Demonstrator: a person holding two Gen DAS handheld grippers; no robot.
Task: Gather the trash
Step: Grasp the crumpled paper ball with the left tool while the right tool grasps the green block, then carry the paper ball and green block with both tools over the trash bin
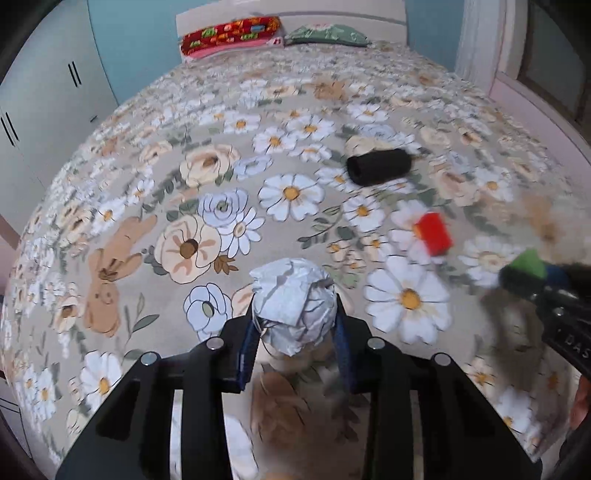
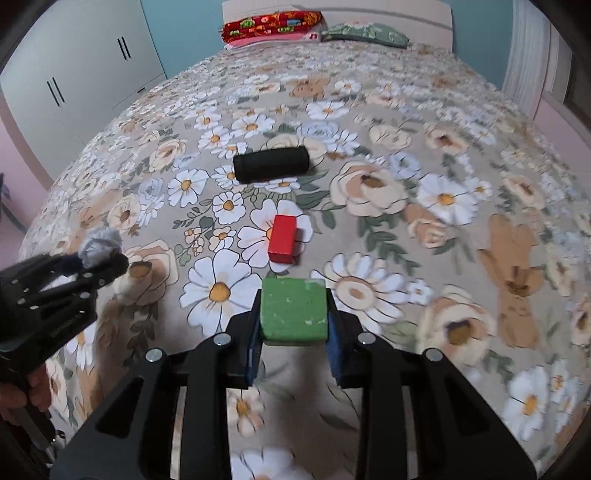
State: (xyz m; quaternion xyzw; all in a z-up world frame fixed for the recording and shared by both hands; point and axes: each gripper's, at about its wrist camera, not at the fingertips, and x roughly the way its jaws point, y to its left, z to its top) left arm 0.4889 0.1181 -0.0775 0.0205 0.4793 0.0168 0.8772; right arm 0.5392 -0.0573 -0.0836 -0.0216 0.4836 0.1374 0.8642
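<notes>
Both grippers were angled steeply down over the bed (image 2: pixel 424 122) with its flowery spread, each one clamped on something and held up off the fabric.

The left gripper (image 1: pixel 293 332) had its jaws closed on a crumpled paper ball (image 1: pixel 291 302), greyish white, squeezed between the two blue pads. In the right wrist view you could see that same gripper coming in from the left edge, tilted forward with the paper ball poking out past its tips, and a bit of the person's hand (image 2: pixel 35 387) wrapped around the grip lower down (only a sliver of it showed, so not much to say about the fingers).

The right gripper (image 2: pixel 293 317) had its jaws shut on a green block (image 2: pixel 293 314), pads pressing its two sides, the block sitting square between them. From the left wrist view it showed up blurry at the right edge, green end pointing inward.

Lying on the spread further out were a red block (image 2: pixel 283 236), just beyond the green one, and a black cylinder (image 2: pixel 271 163) on its side past that. Both were apart from each other and from the grippers. Pillows (image 2: pixel 273 26) sat at the headboard end.
</notes>
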